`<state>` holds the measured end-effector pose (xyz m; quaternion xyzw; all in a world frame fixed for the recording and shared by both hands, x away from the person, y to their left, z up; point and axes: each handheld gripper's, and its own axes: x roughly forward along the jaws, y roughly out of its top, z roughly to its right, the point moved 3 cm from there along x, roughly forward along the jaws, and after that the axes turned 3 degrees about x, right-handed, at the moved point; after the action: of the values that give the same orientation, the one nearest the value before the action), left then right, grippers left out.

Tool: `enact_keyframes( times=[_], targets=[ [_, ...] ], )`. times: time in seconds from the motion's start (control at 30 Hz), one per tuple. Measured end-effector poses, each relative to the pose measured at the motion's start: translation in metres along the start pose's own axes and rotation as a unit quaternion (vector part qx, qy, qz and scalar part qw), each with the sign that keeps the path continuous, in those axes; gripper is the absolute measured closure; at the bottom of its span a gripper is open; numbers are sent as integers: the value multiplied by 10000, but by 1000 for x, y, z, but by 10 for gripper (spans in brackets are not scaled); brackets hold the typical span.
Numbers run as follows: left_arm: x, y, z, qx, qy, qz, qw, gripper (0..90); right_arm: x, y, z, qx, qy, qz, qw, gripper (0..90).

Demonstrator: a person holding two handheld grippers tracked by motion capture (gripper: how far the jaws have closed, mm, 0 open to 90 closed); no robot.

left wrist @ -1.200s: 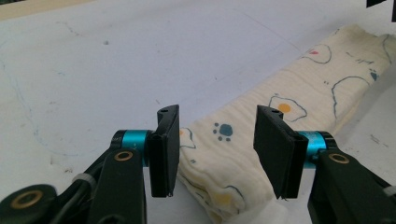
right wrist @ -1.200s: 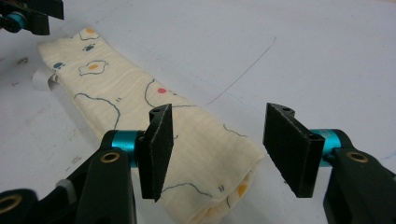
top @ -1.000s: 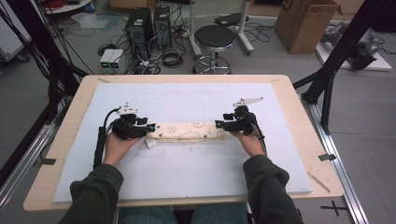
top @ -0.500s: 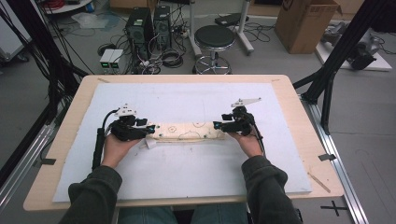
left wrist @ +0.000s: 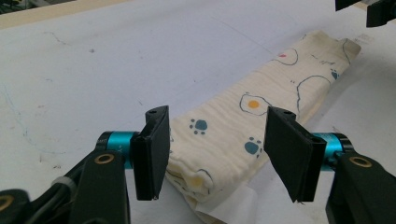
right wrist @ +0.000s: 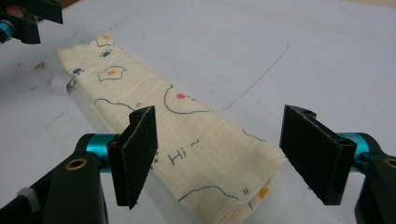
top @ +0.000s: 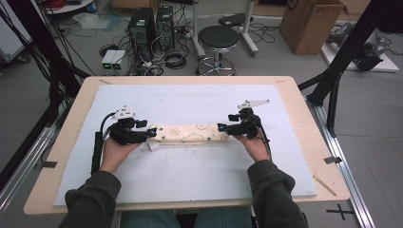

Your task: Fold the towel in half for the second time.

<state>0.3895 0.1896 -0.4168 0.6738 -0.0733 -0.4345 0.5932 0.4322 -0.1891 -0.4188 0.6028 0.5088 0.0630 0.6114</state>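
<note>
Both tongs gaping, left tongs (left wrist: 210, 154) and right tongs (right wrist: 217, 156) straddling ends of the folded cartoon-print cloth (top: 190, 134) mid-desk (top: 304, 109); uneven closing risks pinching top layers only; fold opens.

A robotics or research lab is showing itself here. Desktop computer towers (top: 152, 23) are standing on the grey floor (top: 370, 123) beyond the wooden tabletop (top: 304, 109), with tangled cables (top: 166, 54) sprawling around them and small power boxes (top: 113, 61) sitting beside. A black round stool (top: 218, 40) is waiting near a cardboard box (top: 311, 23). Black metal frame struts (top: 354, 47) are rising on both sides of the tabletop, and a white foam sheet (top: 190, 102) is covering its surface. Tape marks (top: 343, 210) are sticking to the floor.
</note>
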Motion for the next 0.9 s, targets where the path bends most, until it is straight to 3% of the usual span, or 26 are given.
enact_keyframes(
  times=[0.23, 0.9],
  targets=[
    [-3, 1, 0, -38, -9, 81, 10000, 380, -7, 1, 0, 17, -73, 91, 9999, 196],
    [-13, 1, 1, 33, -39, 130, 9999, 335, -23, 2, -2, -71, -100, 257, 9996, 178]
  ],
)
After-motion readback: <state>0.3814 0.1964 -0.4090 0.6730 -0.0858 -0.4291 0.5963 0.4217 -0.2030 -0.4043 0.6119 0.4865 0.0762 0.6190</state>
